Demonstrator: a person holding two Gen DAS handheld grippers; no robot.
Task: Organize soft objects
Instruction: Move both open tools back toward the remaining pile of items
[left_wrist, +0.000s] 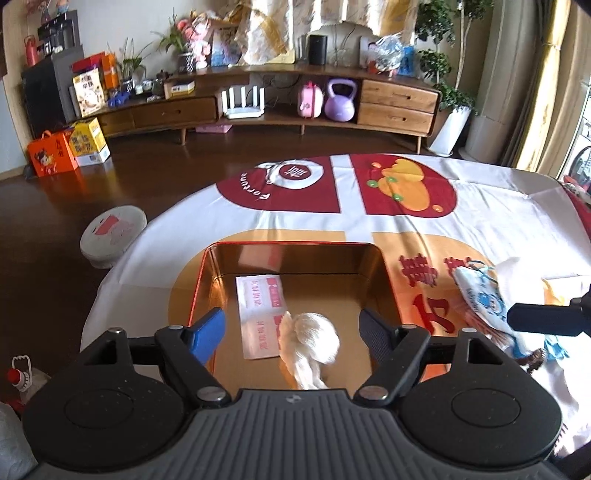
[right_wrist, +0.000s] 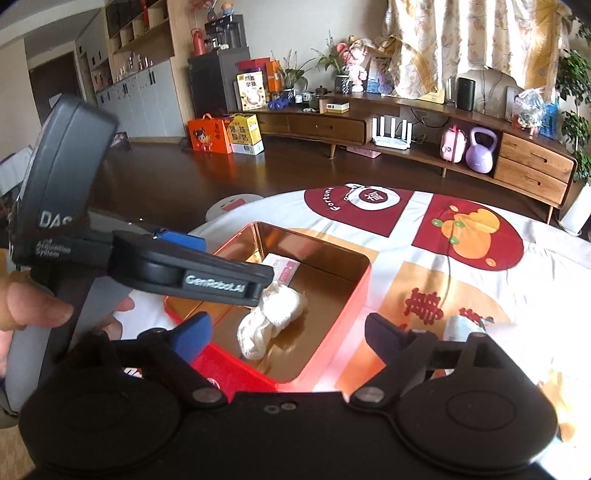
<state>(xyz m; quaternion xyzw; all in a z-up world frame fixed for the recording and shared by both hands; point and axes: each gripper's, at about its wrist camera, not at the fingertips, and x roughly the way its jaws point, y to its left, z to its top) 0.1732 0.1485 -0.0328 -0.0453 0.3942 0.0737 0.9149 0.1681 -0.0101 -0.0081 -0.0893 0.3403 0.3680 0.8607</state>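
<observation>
Inside the red tin (left_wrist: 207, 280) on the worktop (left_wrist: 369, 221), a white rolled cloth (left_wrist: 314, 339) lies beside a paper packet (left_wrist: 258, 314); left gripper (left_wrist: 291, 328) and right gripper (right_wrist: 288, 332) hover spread, empty.

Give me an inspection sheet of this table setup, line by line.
Surface: table under a white, red and orange printed cloth.
Job's things: white rolled cloth and a flat packet lie inside the red tin; a printed fabric piece lies on the cloth beside the tin.
Clutter: nothing seen.
Grippers: left gripper and right gripper open, nothing between the fingers.
Cables: nothing seen on the table.
Surroundings: wooden sideboard, purple kettlebell, gift boxes on the floor.
</observation>
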